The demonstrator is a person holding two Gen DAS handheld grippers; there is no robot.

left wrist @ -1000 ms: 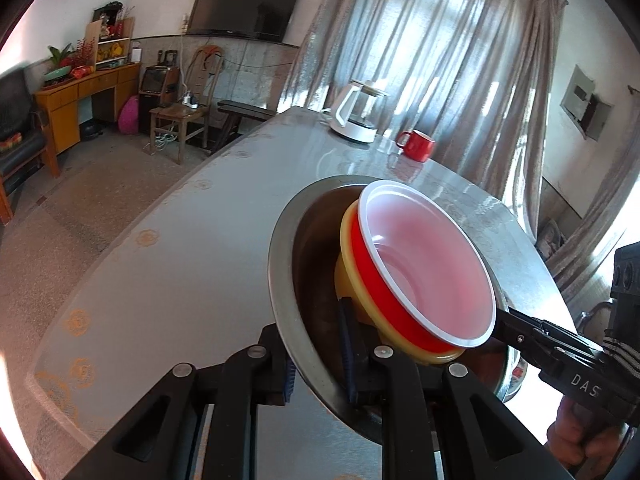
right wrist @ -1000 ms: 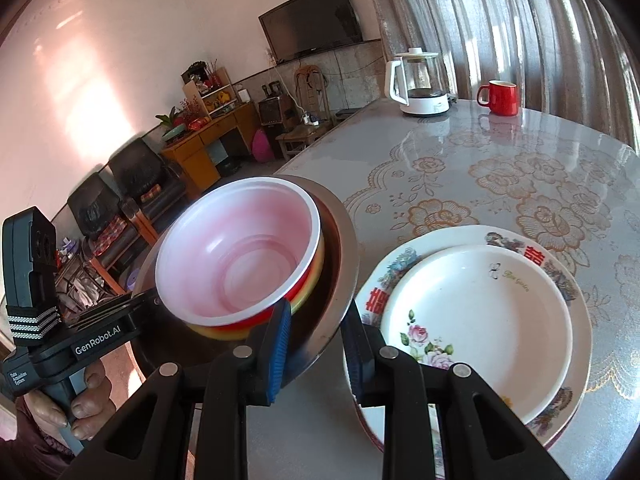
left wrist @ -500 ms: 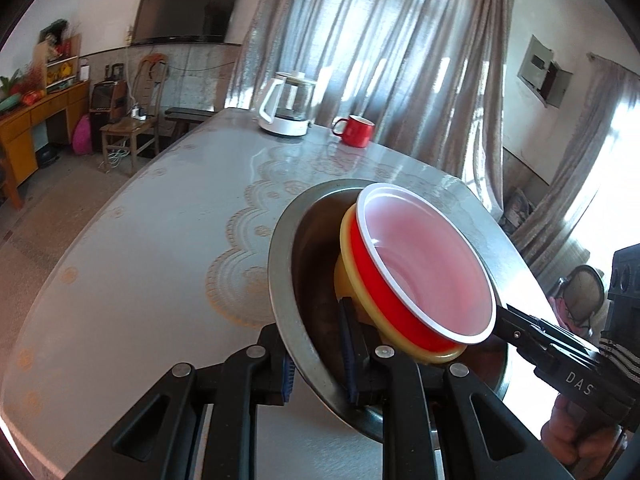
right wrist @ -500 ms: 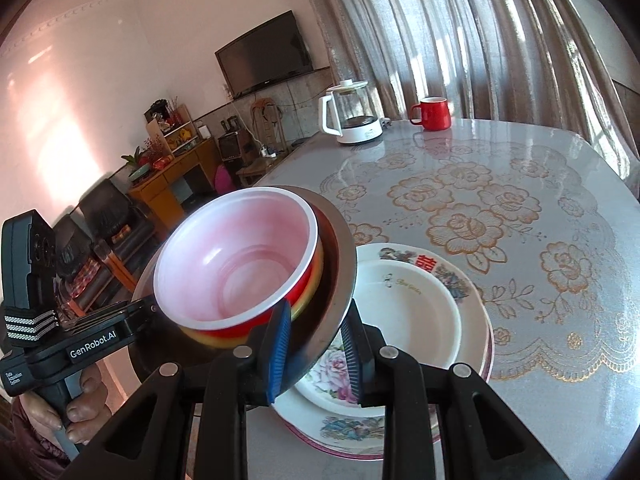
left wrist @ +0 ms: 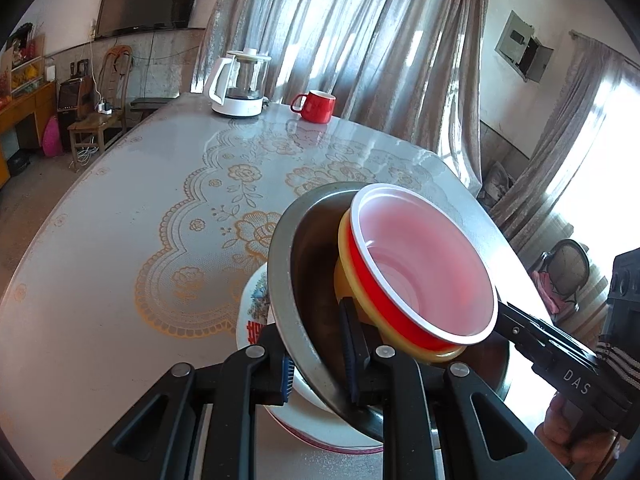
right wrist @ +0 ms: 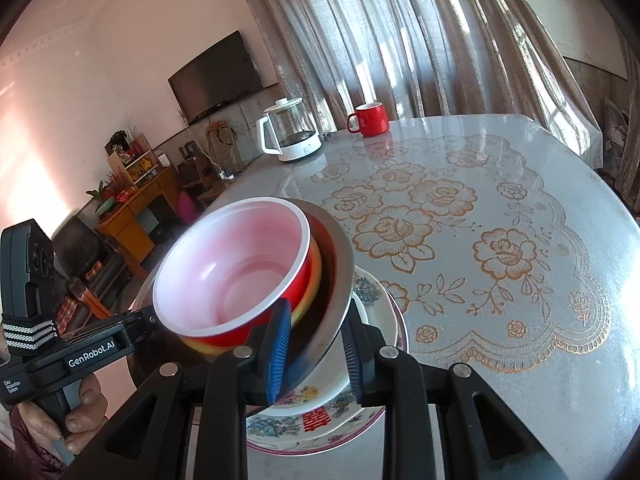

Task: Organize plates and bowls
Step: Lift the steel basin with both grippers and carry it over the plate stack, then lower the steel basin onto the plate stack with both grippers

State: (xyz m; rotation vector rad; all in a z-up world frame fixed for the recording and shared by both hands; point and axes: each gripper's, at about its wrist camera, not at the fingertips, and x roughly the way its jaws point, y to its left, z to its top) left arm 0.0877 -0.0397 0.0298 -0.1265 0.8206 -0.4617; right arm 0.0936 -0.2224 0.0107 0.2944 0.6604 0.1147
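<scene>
— What do the grippers hold?
— Left gripper [left wrist: 316,354] and right gripper [right wrist: 314,346] each pinch the steel basin's [left wrist: 298,256] rim; the red bowl [left wrist: 420,272] nests inside, above floral plates [right wrist: 320,420].
— Around it?
— Patterned table [right wrist: 500,280]; kettle [right wrist: 290,132] and mug [right wrist: 370,118] beyond the basin.

Left gripper [left wrist: 318,360]: black two-finger frame, blue-ribbed pads, jaws closed on the near rim of a steel basin [left wrist: 280,280], one finger inside the wall and one outside. In the right wrist view it enters from the lower left, its handle wrapped by a bare hand [right wrist: 76,420].

Right gripper [right wrist: 314,354]: same build, jaws clamped across the opposite rim of the basin, one pad inside and one outside. Its holding hand [left wrist: 576,436] shows at the lower right of the left wrist view.
</scene>
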